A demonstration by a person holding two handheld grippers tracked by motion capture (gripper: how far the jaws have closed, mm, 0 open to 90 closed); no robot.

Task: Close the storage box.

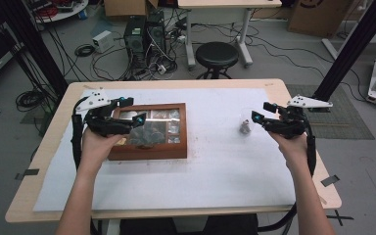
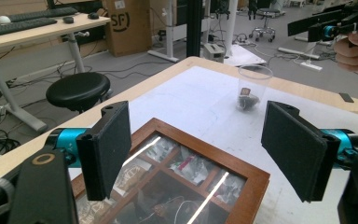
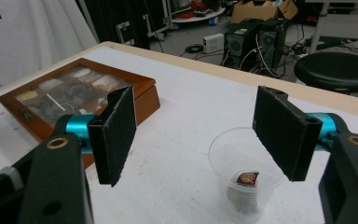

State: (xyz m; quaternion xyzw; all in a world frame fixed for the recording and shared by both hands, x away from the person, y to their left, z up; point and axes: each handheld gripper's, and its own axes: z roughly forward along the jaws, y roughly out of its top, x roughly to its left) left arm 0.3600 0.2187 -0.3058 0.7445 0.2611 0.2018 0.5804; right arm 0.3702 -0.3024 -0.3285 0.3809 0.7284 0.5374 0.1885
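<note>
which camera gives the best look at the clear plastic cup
The right gripper view: the clear plastic cup stands close between its open jaws, with a small packet visible at the bottom. The left gripper view shows it farther off; the high view, tiny.

Wooden glass-lid box [image 1: 149, 131] shut, clear cup [image 1: 245, 127] upright w/ small item, well apart

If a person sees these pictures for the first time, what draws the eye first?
First the wooden box with a glass lid, lying left of centre on the white table cover, under the open left gripper. Then the clear plastic cup holding a small packet, just before the open right gripper.
</note>
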